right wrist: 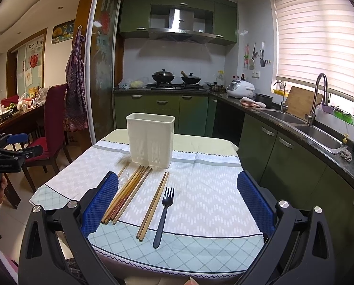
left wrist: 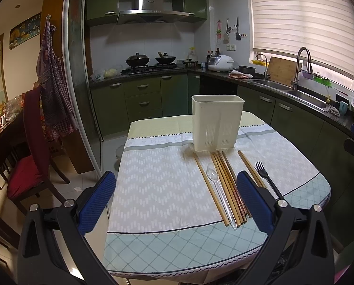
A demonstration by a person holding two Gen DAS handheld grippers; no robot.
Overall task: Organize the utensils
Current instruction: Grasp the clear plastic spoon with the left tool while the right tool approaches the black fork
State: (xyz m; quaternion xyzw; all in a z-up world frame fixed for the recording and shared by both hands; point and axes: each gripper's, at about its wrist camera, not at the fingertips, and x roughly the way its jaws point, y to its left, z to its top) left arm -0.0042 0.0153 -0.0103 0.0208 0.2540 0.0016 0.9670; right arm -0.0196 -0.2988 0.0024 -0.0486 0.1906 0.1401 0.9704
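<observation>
Bench [left wrist: 153, 190]: cloth-covered.
Holder [left wrist: 217, 123]: upright, far side.
Chopsticks [left wrist: 226, 182]: flat, before holder.
Fork [right wrist: 164, 213]: right of chopsticks.
Spoon [left wrist: 218, 190]: clear, among chopsticks.
Left hand-held gripper [left wrist: 175, 204]: released, empty.
Right hand-held gripper [right wrist: 177, 204]: released, empty.

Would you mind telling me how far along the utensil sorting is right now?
Nothing looks done yet: no utensil shows above the rim of the white holder. Nothing is in hand: the left gripper and right gripper are both open. Still left on the tablecloth: the chopsticks, the black fork and the clear plastic spoon.
</observation>
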